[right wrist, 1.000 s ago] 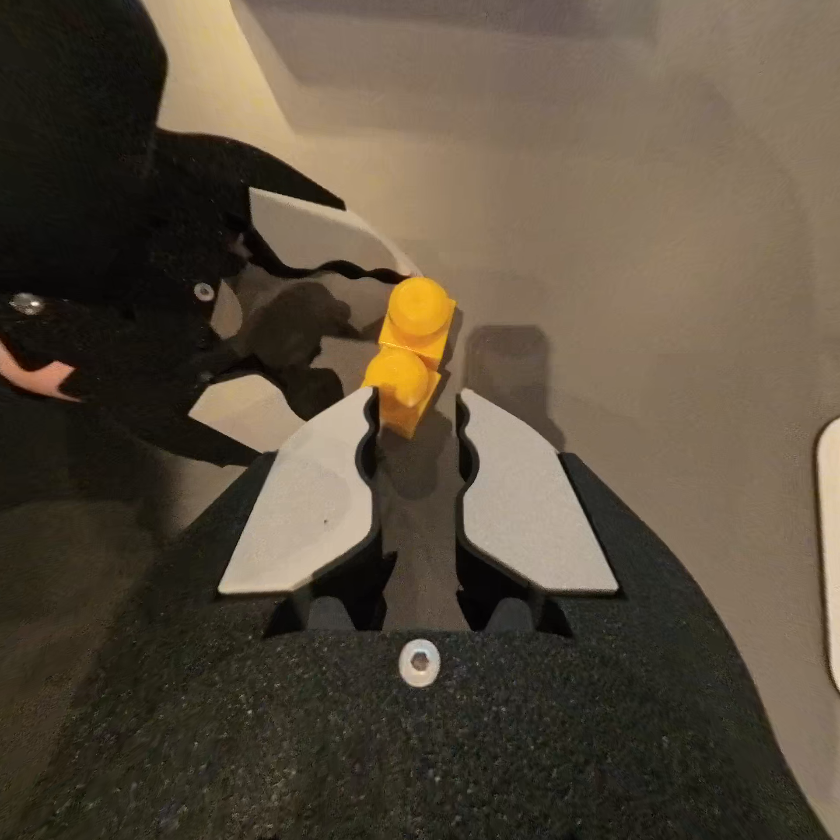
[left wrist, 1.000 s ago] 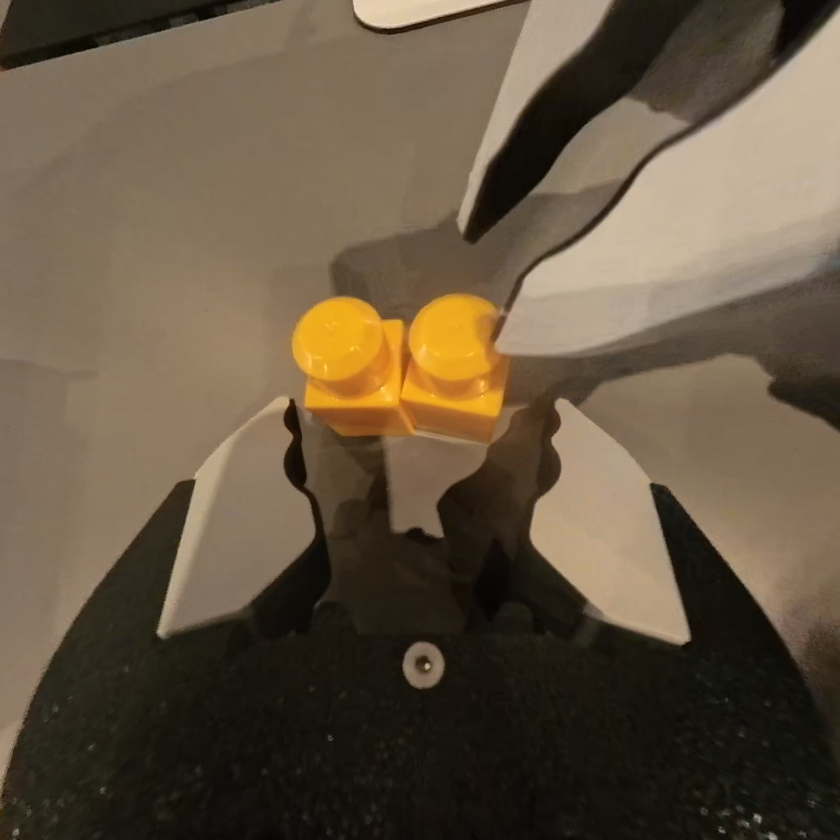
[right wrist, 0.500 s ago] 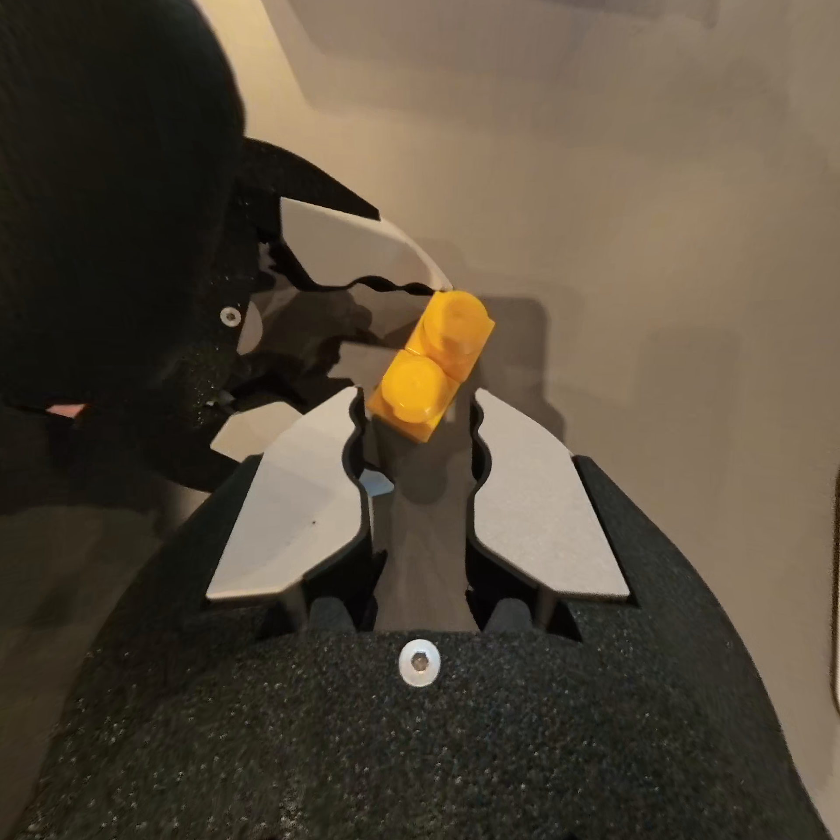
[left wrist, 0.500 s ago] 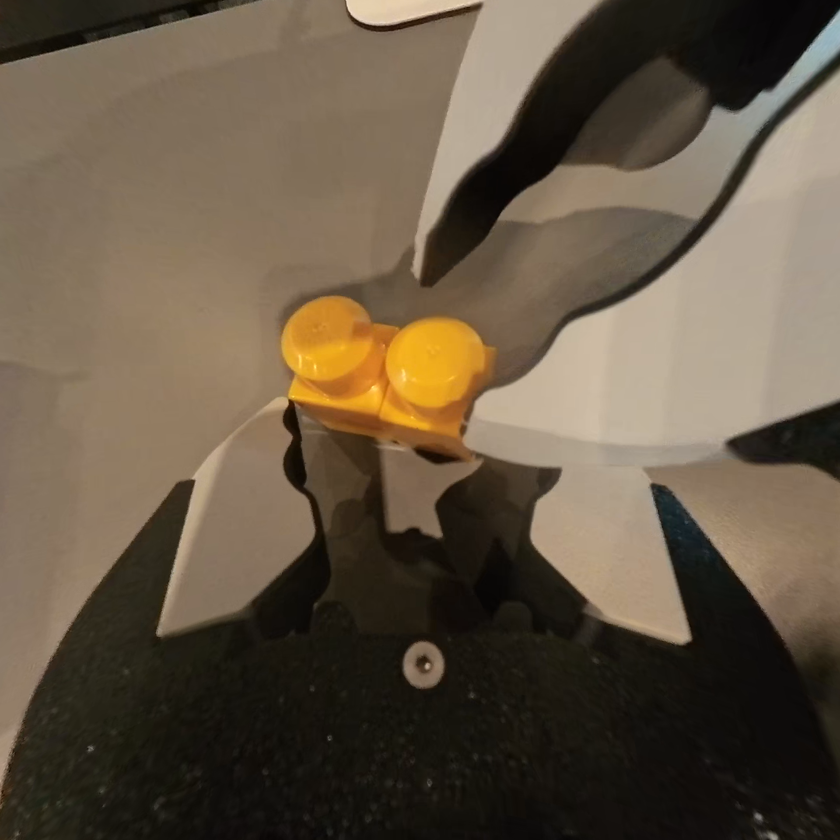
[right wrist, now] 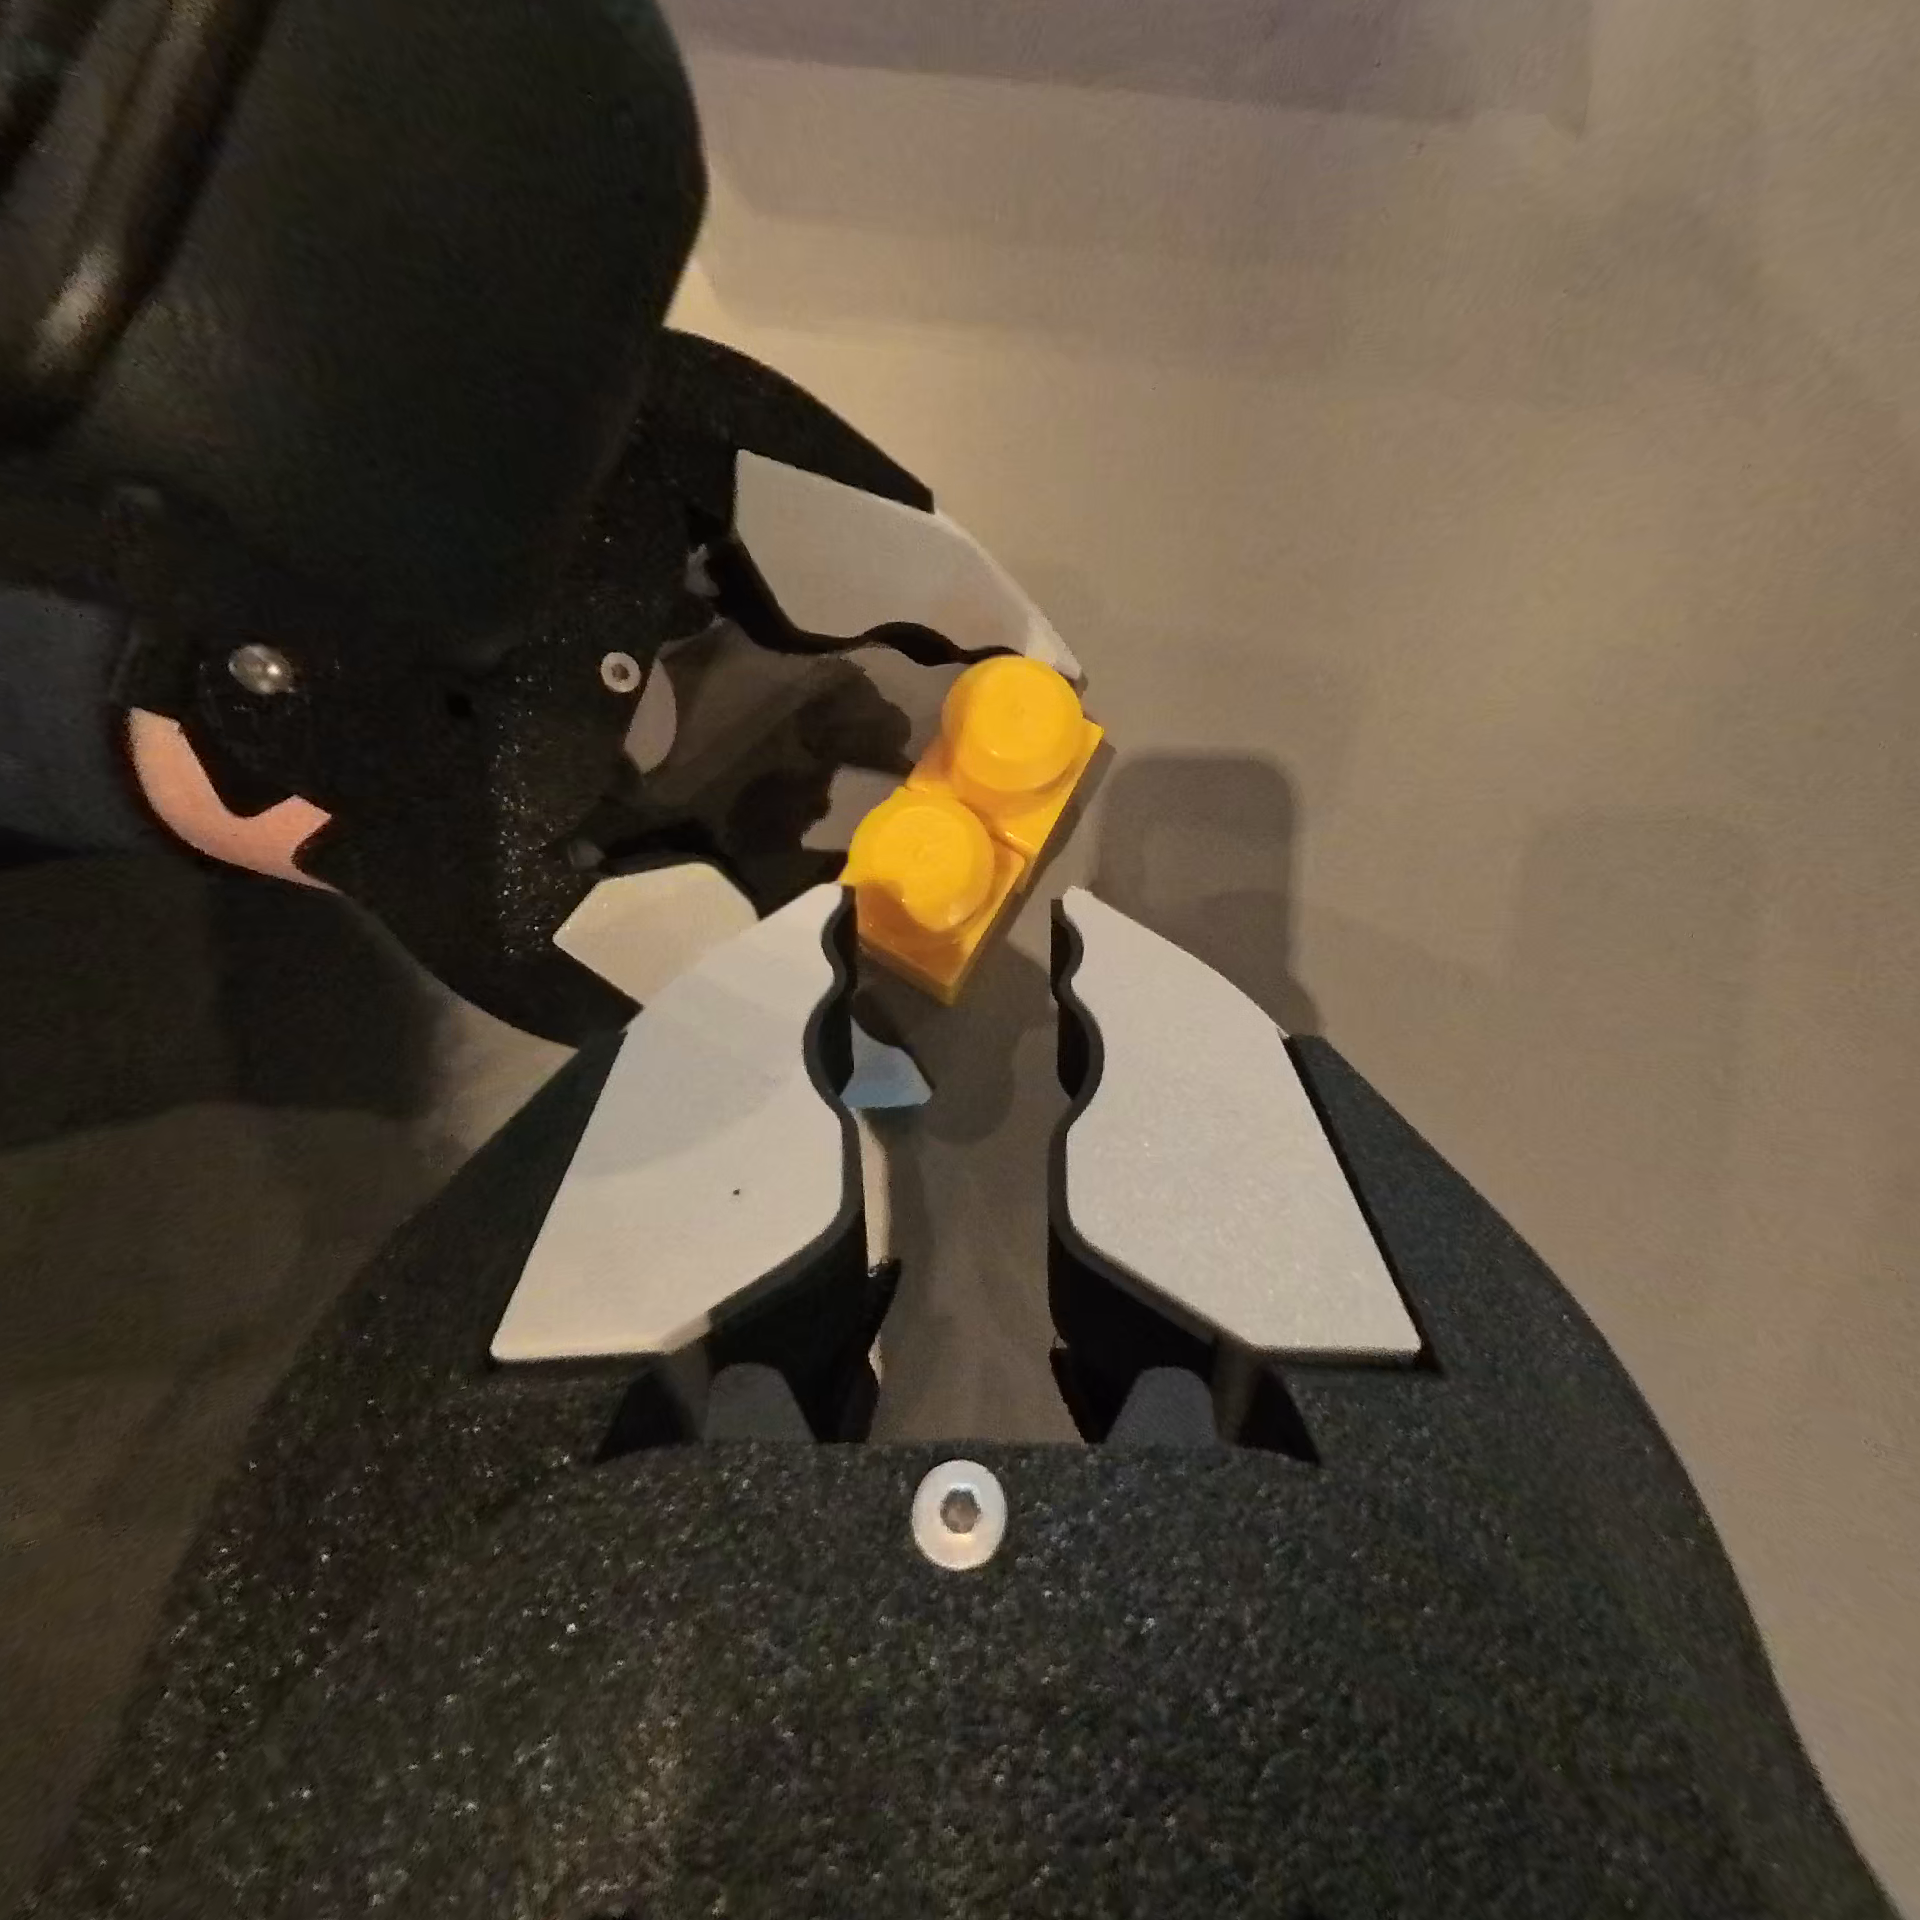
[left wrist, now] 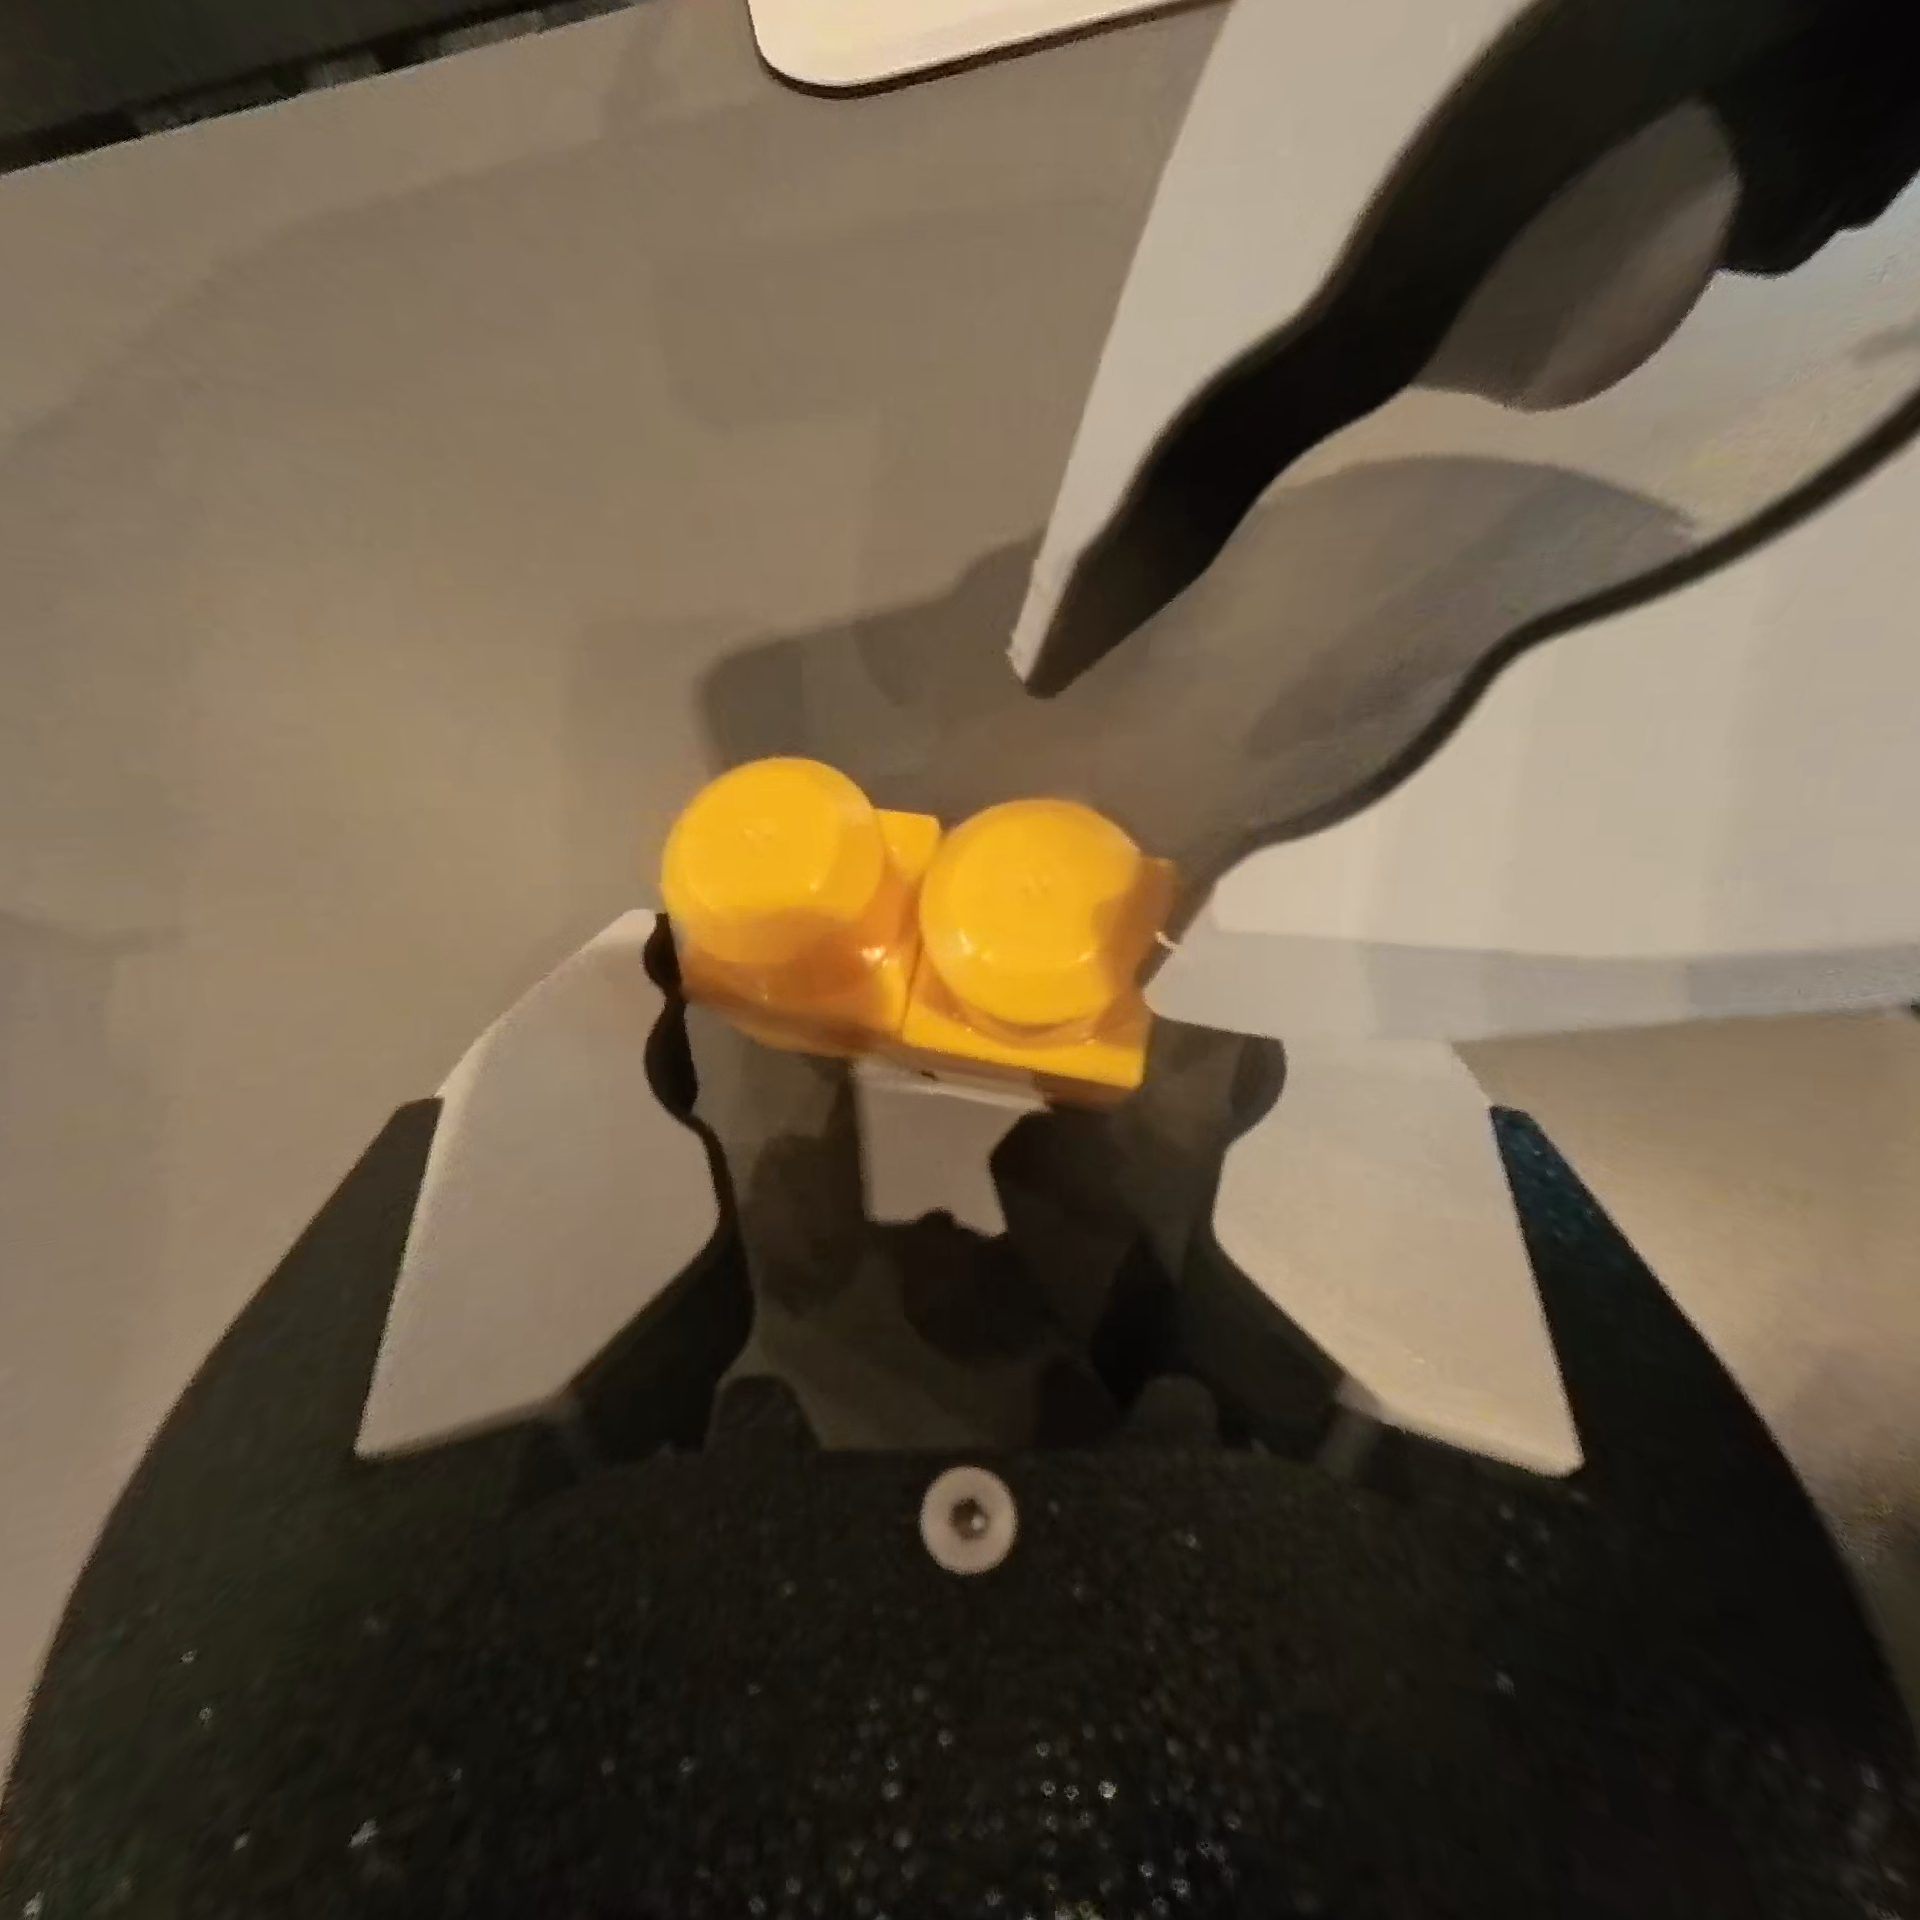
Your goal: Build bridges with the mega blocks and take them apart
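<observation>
The left gripper [left wrist: 935, 935] stands with its jaws spread wide, and the two yellow blocks [left wrist: 904, 925] sit between the fingertips, on the grey table [left wrist: 364, 520]. In the left wrist view the blocks lie side by side across the gap, the left one touching the left fingertip; whether the right fingertip touches cannot be told, because a finger of the right gripper [left wrist: 1122, 831] crosses over it. The right gripper [right wrist: 951, 920], in its own view, has its jaws parted around the nearer block: the left fingertip meets the block's edge, the right one stands just clear. That view shows the pair end-on and turned askew, and the left gripper [right wrist: 883, 790] beyond them to the left.

Each block is glossy moulded plastic, a small cube topped by one round stud. The fingers [right wrist: 1195, 1122] are matte pale grey plates with wavy black inner edges, set in grainy black bodies. Farther out, only the left wrist view catches a white rounded board [left wrist: 935, 42] at the table's far side.
</observation>
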Action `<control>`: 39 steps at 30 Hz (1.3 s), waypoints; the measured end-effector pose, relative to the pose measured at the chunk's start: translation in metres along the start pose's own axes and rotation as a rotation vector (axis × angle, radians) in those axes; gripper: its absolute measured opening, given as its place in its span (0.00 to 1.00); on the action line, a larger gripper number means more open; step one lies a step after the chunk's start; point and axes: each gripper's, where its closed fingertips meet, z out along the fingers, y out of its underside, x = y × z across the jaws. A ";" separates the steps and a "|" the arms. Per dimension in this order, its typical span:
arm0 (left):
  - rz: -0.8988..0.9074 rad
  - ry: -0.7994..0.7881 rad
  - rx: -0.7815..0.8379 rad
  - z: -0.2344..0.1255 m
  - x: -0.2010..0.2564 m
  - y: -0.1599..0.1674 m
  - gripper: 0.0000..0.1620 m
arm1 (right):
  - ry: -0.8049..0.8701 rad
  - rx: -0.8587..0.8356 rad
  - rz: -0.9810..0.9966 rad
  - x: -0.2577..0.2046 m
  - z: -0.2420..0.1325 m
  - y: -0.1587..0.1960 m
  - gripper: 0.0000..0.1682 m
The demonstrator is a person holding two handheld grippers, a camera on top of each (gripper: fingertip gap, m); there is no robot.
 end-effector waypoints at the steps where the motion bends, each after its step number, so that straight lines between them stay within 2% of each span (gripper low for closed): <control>1: -0.002 0.009 -0.002 0.001 0.000 0.000 0.63 | -0.001 0.001 0.003 0.000 0.000 0.000 0.21; 11: -0.029 0.063 -0.020 0.003 0.003 0.001 0.61 | -0.002 0.041 0.029 0.005 -0.005 0.000 0.18; 13: -0.022 0.072 -0.015 0.003 0.004 0.001 0.58 | -0.002 0.050 0.034 0.006 -0.007 0.000 0.18; 14: -0.017 0.073 -0.011 0.003 0.004 0.000 0.53 | -0.001 0.054 0.036 0.007 -0.008 0.000 0.18; 16: -0.009 0.070 -0.008 0.003 0.004 -0.001 0.52 | -0.001 0.063 0.041 0.008 -0.009 0.000 0.17; 27: 0.128 0.017 0.059 -0.001 0.006 -0.008 0.50 | 0.042 0.165 0.072 0.025 -0.027 -0.002 0.14; 33: 0.112 0.037 0.164 -0.015 0.000 -0.019 0.50 | 0.137 0.305 0.079 0.044 -0.050 -0.013 0.13; 39: 0.065 0.059 0.272 -0.051 -0.026 -0.035 0.50 | 0.286 0.416 0.028 0.060 -0.067 -0.026 0.12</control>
